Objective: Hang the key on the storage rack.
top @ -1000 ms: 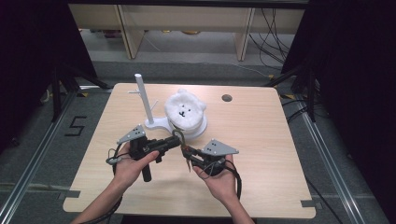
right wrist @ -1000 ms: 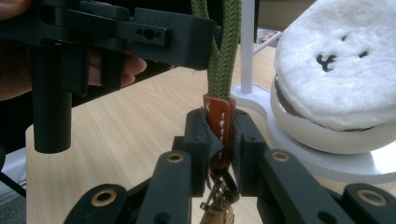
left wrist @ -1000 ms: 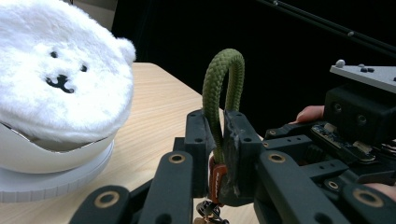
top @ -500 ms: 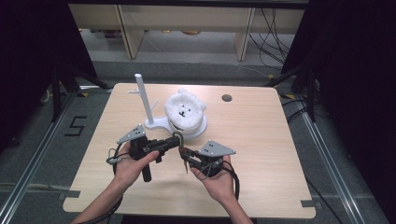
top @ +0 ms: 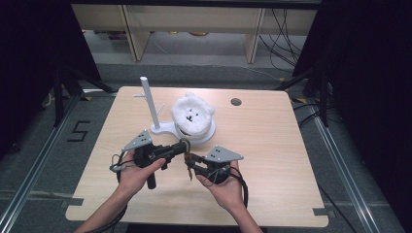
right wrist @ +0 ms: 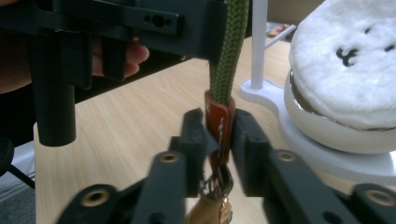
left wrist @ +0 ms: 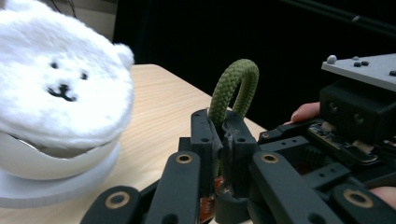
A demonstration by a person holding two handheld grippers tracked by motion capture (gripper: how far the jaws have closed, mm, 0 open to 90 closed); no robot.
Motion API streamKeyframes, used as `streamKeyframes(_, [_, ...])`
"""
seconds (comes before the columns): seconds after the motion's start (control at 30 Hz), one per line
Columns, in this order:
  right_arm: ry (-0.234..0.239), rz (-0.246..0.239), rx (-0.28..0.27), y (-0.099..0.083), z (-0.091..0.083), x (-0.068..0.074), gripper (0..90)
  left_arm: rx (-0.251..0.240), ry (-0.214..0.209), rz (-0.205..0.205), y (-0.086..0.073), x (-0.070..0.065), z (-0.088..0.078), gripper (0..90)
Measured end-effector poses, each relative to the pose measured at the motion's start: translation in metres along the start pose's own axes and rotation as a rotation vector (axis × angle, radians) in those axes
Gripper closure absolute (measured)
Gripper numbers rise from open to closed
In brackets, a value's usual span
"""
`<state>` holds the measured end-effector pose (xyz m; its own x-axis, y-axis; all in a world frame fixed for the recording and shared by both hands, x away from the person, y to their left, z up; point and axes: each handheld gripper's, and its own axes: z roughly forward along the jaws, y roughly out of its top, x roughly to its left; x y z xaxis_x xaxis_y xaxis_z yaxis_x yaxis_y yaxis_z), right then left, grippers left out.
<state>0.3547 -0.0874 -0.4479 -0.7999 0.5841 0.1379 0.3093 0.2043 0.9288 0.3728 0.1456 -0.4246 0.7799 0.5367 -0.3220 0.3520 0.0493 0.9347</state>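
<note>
left gripper [left wrist: 219,135] clamping the green rope loop [left wrist: 233,88] | right gripper [right wrist: 219,135] just opening, jaws flanking the orange tab [right wrist: 219,122] below it

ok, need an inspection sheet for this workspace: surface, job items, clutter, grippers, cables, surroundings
Surface: light wood table with a dark round hole near its far edge.
Job's things: green rope loop with an orange leather tab and metal ring, held off the table between both grippers.
Clutter: white plush bear face resting on a white round base; white post stand beside it.
Grippers: left gripper shut on the rope loop; right gripper has just been opening, its jaws flanking the tab.
Cables: black cable trailing from the right gripper; more cables on the floor beyond the table.
Surroundings: grey floor, wooden furniture legs behind, dark curtains either side.
</note>
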Motion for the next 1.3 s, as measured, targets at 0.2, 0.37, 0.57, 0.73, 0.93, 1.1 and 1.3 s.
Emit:
streamKeyframes(0.2, [-0.035,0.009,0.013,-0.001,-0.003,0.000,64.7,-0.006,0.056,0.048,0.004,0.003,-0.005,83.9])
streamKeyframes(0.37, [-0.052,0.004,0.012,-0.001,-0.008,-0.003,64.1,0.002,0.135,0.108,0.008,0.009,-0.013,83.8])
streamKeyframes(0.57, [-0.073,0.006,0.022,-0.004,-0.015,-0.007,63.9,-0.006,0.200,0.116,0.011,0.022,-0.026,83.9])
streamKeyframes(0.73, [-0.082,0.038,0.016,-0.007,-0.020,-0.009,63.7,-0.010,0.238,0.118,0.014,0.030,-0.036,83.9])
streamKeyframes(0.93, [-0.106,0.019,0.012,-0.008,-0.026,-0.015,63.3,-0.010,0.294,0.110,0.017,0.043,-0.047,83.8])
streamKeyframes(1.1, [-0.108,0.020,0.007,-0.010,-0.029,-0.016,63.1,-0.018,0.330,0.115,0.020,0.055,-0.054,83.8])
streamKeyframes(1.3, [-0.108,0.012,0.010,-0.013,-0.030,-0.017,62.9,-0.025,0.354,0.113,0.023,0.067,-0.059,83.9])
